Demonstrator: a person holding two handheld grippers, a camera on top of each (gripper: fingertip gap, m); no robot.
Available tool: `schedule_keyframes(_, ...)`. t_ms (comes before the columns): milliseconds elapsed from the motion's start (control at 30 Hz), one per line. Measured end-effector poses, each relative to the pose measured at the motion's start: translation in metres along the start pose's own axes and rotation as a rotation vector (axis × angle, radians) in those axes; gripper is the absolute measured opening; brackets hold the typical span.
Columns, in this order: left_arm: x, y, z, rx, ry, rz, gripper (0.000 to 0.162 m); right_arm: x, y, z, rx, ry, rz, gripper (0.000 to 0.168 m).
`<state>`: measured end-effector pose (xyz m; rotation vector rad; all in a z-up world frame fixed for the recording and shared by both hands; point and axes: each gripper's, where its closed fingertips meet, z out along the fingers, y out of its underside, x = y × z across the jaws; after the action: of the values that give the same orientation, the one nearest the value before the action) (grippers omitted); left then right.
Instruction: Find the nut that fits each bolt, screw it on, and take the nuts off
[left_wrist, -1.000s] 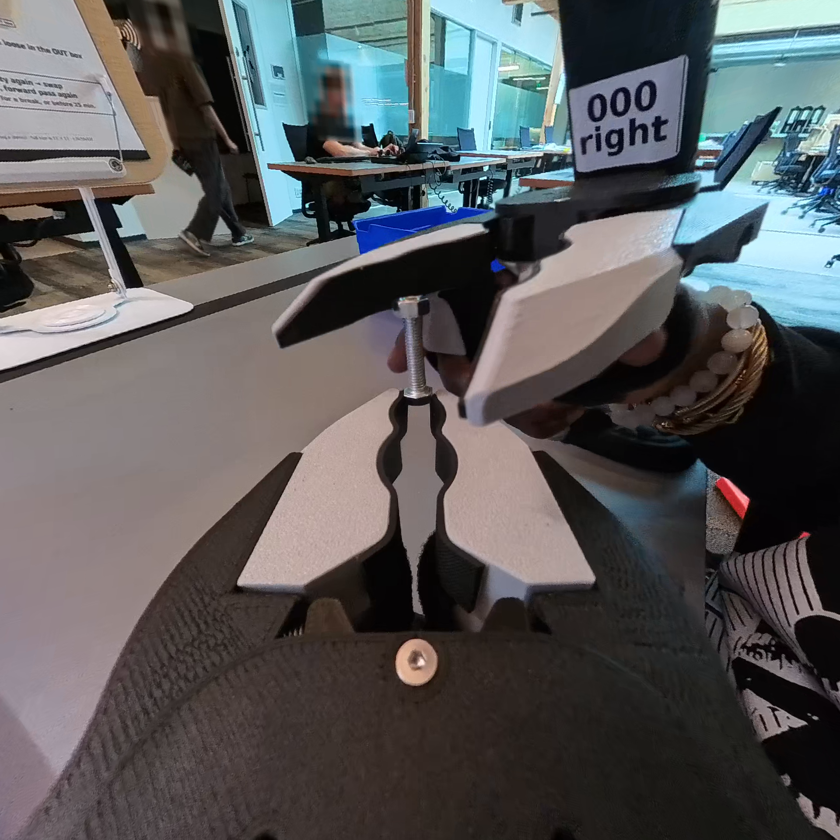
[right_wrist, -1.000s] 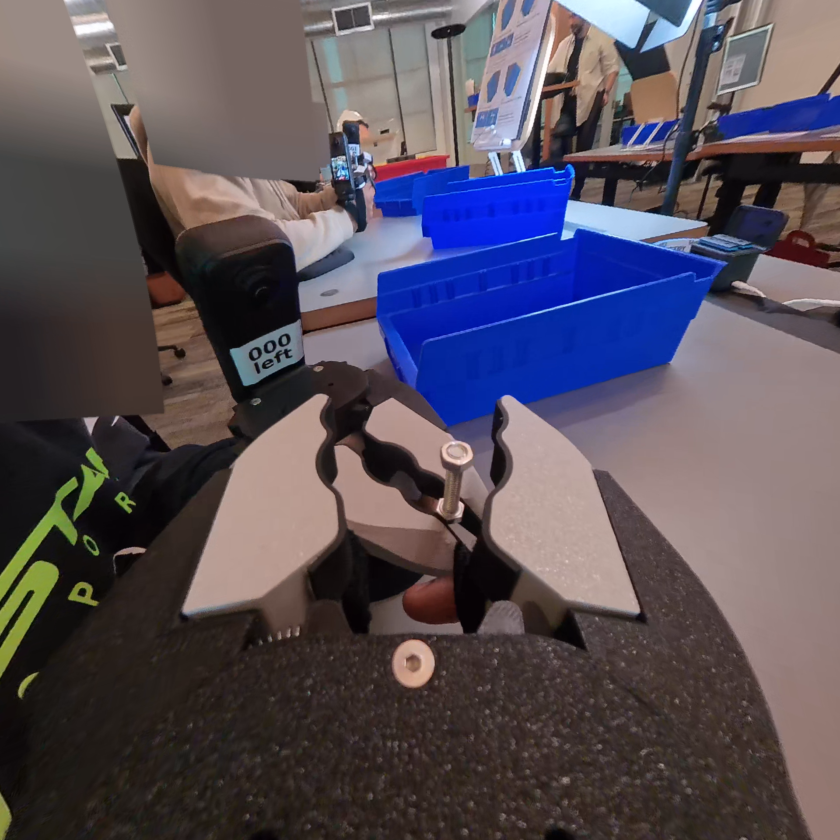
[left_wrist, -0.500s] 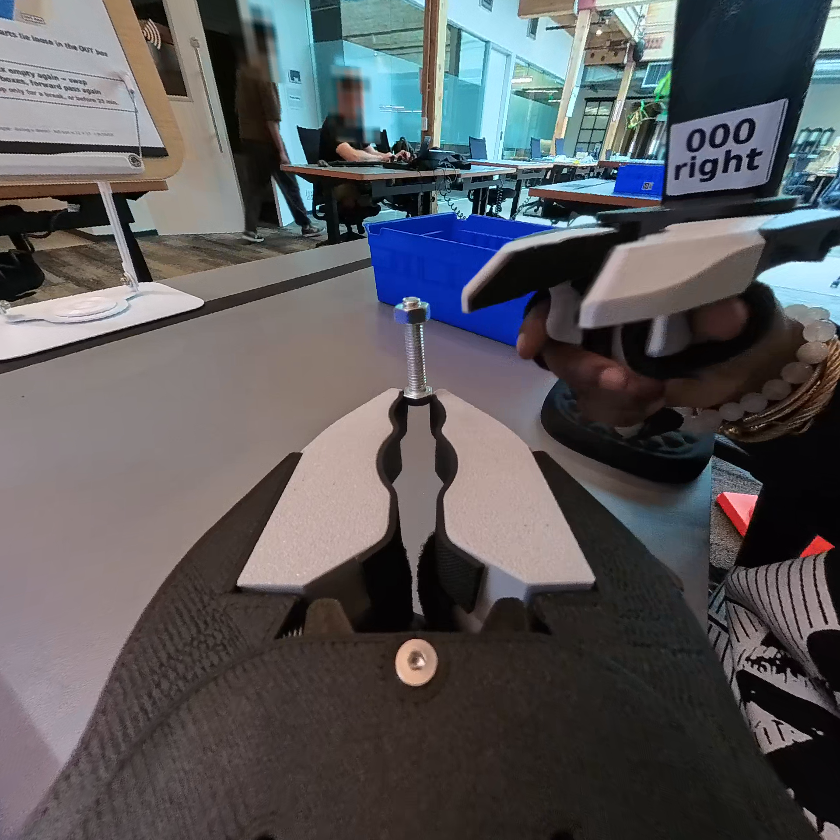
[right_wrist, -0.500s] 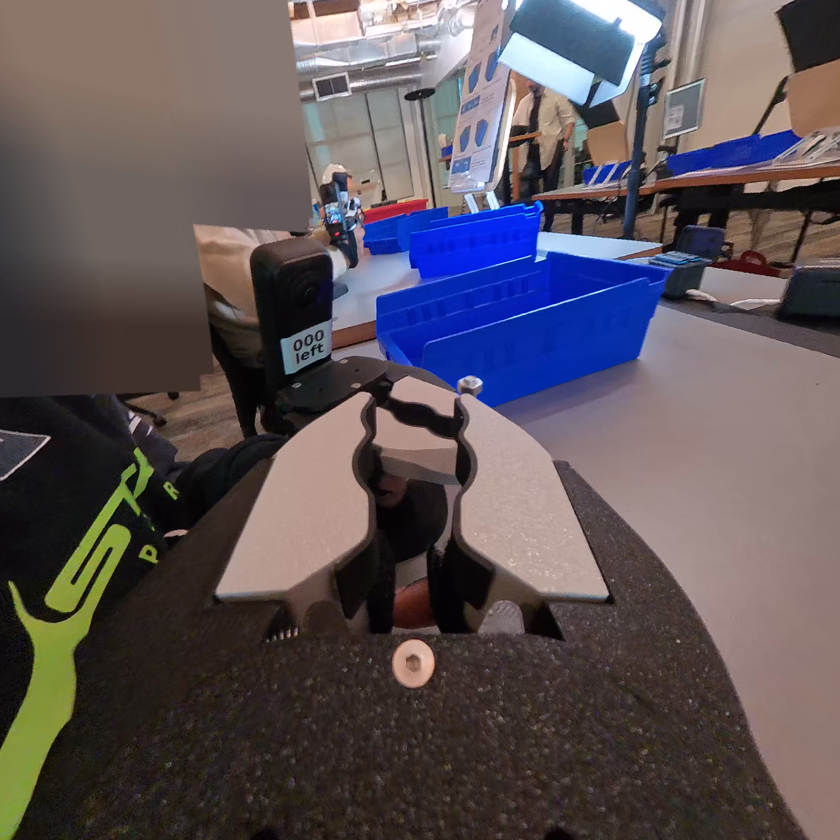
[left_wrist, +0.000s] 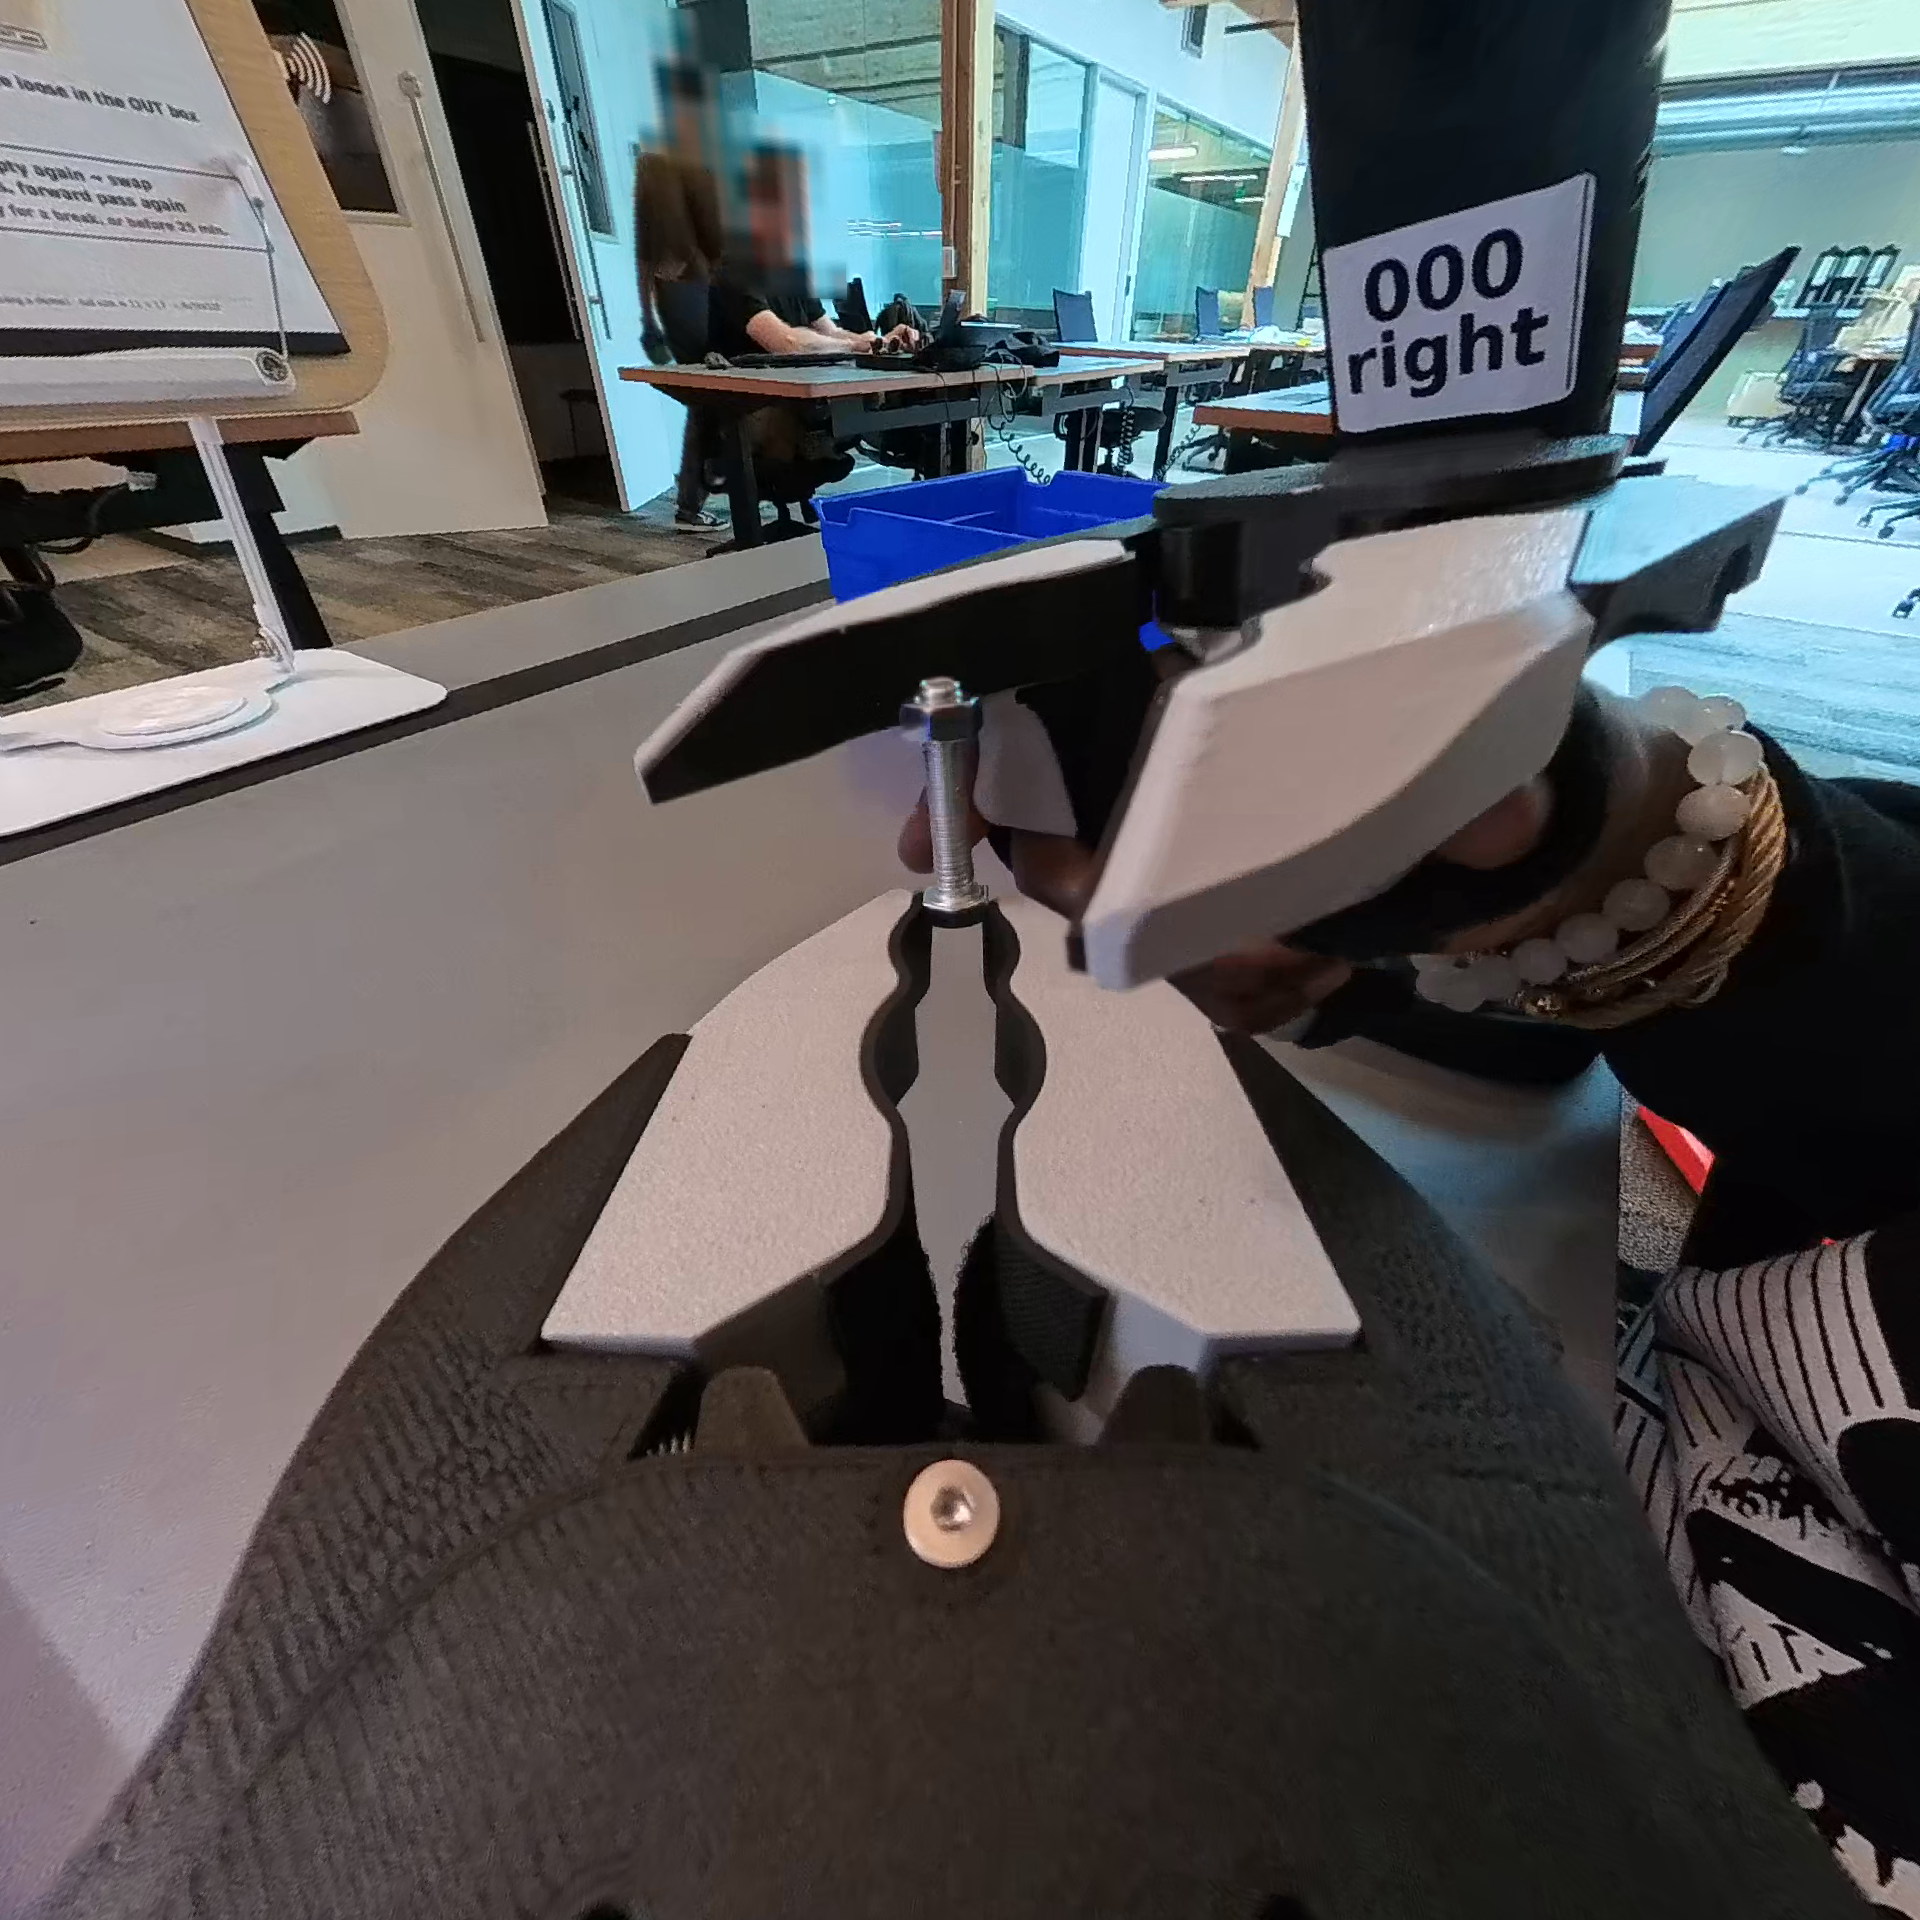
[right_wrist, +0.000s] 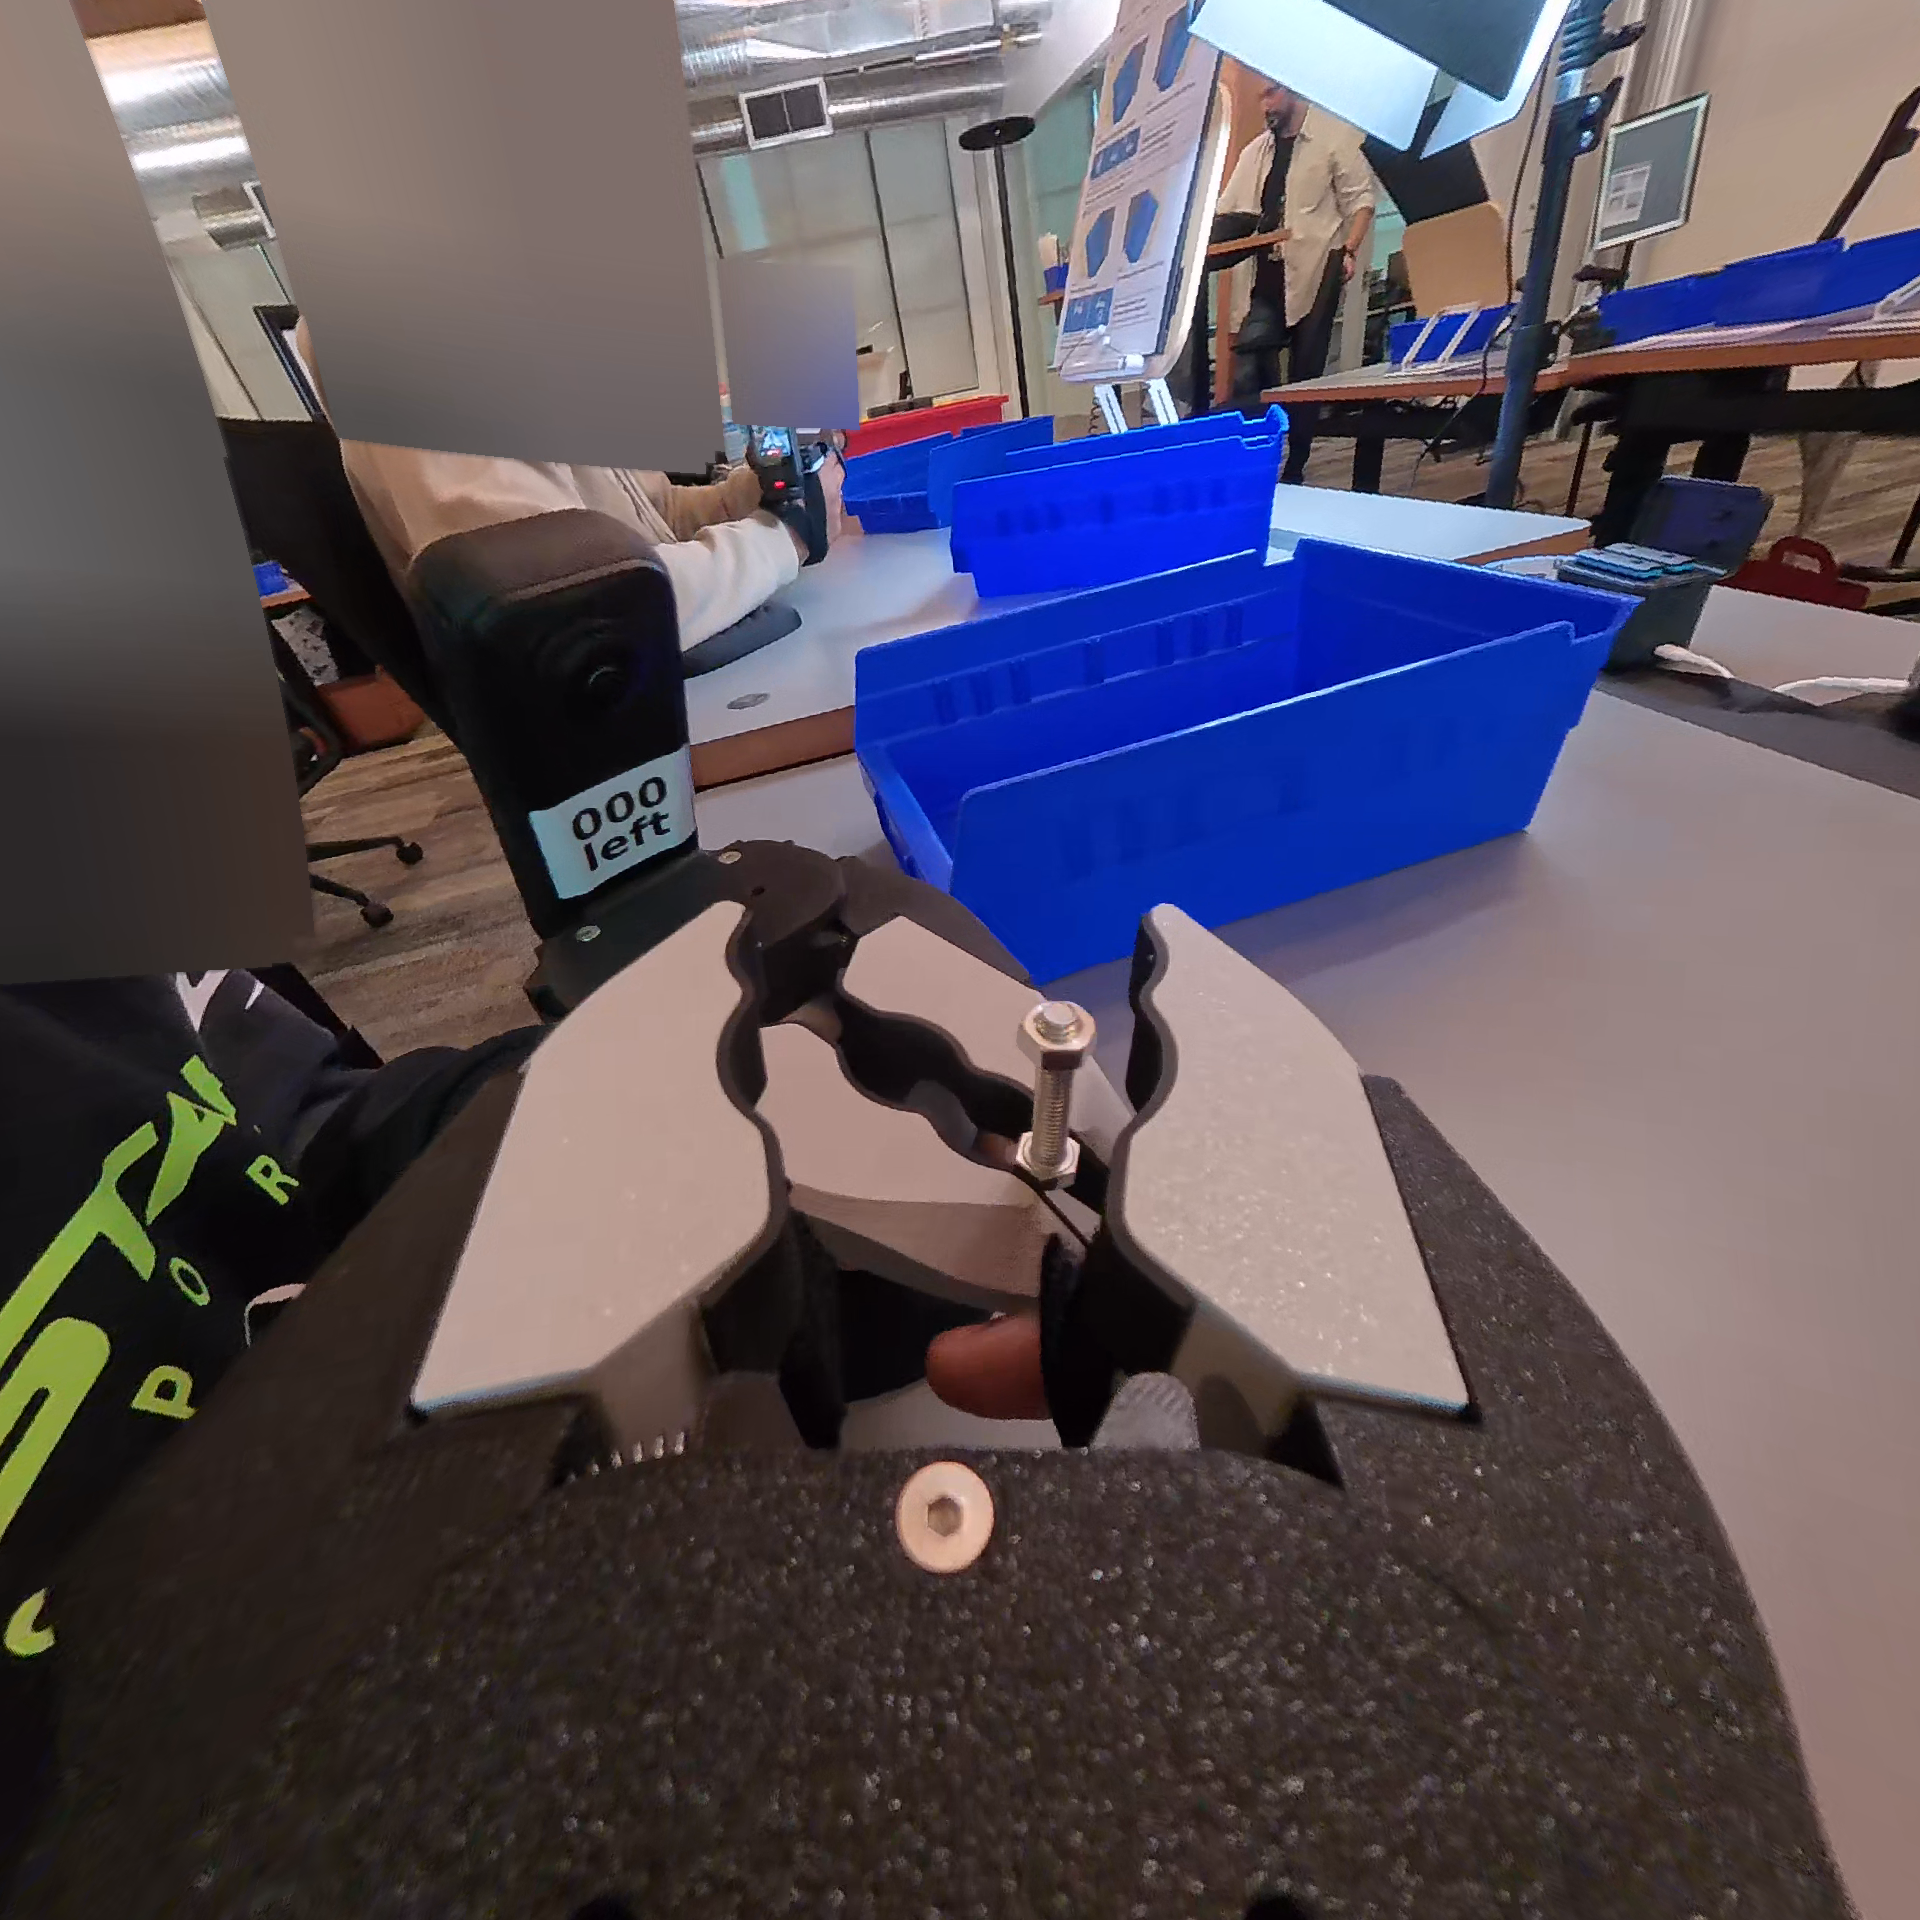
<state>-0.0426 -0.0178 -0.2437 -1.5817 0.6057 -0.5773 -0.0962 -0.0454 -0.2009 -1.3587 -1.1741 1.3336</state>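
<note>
Left gripper (left_wrist: 951, 920) pinching upright bolt (left_wrist: 953, 805), blue bin (right_wrist: 1226, 769) behind

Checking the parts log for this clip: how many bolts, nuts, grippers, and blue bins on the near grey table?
Silver threaded steel bolt: 1
Silver hex nut: 1
Black-and-grey grippers, left gripper and right gripper: 2
Blue plastic bin: 1
Total: 5
</note>
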Motion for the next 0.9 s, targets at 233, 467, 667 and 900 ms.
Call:
schedule_keyframes(233, -0.002, 0.0, 0.0, 0.0, -0.015, -0.01, 0.01, -0.005, -0.001, -0.012, 0.01, 0.02, -0.012, 0.062)
schedule_keyframes(467, -0.005, 0.0, 0.0, 0.002, -0.022, -0.023, 0.01, -0.009, -0.004, -0.042, 0.049, 0.028, 0.013, 0.021)
schedule_keyframes(667, -0.003, 0.0, 0.0, 0.0, -0.018, -0.013, 0.01, 0.006, -0.007, -0.043, 0.08, 0.086, 0.017, 0.043)
schedule_keyframes(900, 0.001, 0.002, 0.001, -0.015, -0.004, 0.015, 0.01, 0.002, 0.007, -0.007, 0.003, 0.031, -0.013, 0.068)
